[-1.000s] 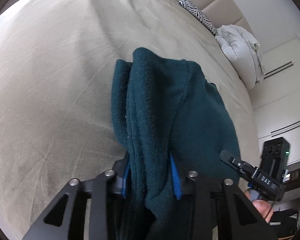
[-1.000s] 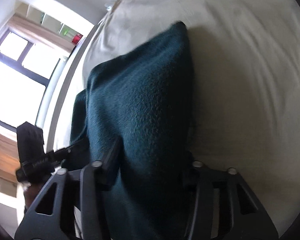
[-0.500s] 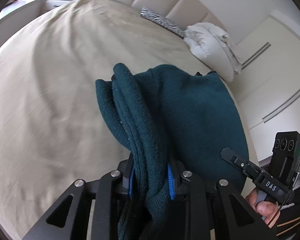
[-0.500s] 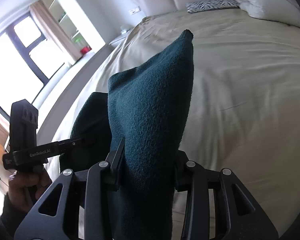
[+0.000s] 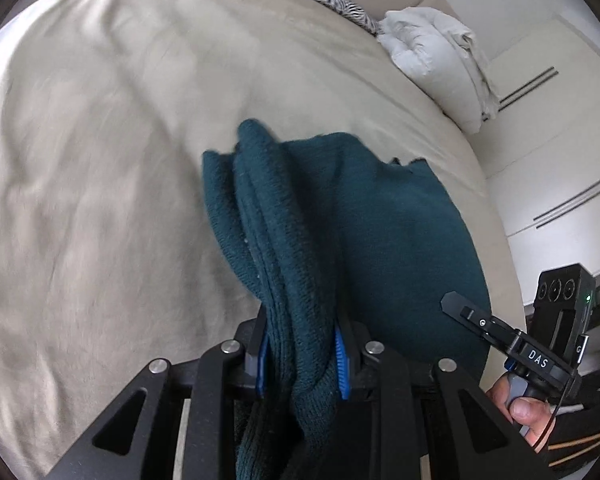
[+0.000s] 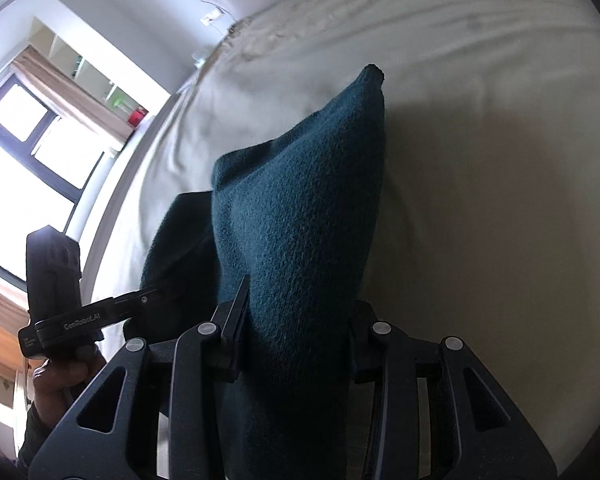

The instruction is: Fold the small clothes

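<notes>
Clearly both the left gripper (image 5: 302, 354) and right gripper (image 6: 296, 334) clamp the bunched teal sweater (image 5: 340, 232) above the bed (image 5: 100, 120), so uneven lowering could spoil the fold.

Your window (image 6: 28, 152) at the right view's left edge is blown out; daylight from it shadows the bed (image 6: 500, 220). Both views curve at dark rims, slightly motion-blurred.

My left gripper (image 5: 302, 356) is a matt black frame of angular arms with triangular cut-outs, silver round screws at the pivots and ribbed blue pads (image 5: 342, 364) inside the jaws. My right gripper (image 6: 296, 340) is the same black, silver-screwed frame. A dark sleeve with tan stripes (image 5: 580, 444) covers my right wrist.
</notes>
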`<state>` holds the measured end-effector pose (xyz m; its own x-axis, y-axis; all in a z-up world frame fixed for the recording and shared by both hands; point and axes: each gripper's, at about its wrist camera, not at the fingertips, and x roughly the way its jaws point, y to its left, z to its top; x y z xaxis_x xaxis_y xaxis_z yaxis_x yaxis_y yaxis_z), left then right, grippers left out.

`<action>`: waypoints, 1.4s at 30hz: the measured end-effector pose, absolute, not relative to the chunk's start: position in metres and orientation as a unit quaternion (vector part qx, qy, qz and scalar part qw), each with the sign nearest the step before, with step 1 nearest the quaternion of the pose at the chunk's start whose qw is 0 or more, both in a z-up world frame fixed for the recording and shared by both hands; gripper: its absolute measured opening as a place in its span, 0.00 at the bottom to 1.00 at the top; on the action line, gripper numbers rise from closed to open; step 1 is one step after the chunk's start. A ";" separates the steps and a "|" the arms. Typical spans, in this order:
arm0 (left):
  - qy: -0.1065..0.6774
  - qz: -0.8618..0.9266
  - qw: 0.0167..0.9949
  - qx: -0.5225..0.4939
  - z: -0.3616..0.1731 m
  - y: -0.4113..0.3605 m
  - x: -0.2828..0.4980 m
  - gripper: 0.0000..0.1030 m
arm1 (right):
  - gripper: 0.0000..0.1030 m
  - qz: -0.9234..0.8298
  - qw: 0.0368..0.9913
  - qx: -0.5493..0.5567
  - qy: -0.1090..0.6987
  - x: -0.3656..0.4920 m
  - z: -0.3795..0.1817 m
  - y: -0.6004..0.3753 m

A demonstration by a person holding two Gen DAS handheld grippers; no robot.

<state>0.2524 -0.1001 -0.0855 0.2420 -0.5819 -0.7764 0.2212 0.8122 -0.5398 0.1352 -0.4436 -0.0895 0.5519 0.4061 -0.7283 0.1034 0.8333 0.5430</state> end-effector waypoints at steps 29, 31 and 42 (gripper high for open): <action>0.208 -0.170 0.963 -0.005 0.091 -0.037 0.036 1.00 | 1.00 -0.087 0.976 0.070 0.188 -0.078 0.064 -0.393; 0.178 -0.154 0.972 0.004 0.109 -0.029 0.014 1.00 | 1.00 -0.095 0.985 0.032 0.141 -0.102 0.088 -0.371; 0.275 -0.050 0.960 0.030 0.113 -0.016 -0.017 1.00 | 1.00 -0.092 0.978 0.001 0.188 -0.159 0.119 -0.305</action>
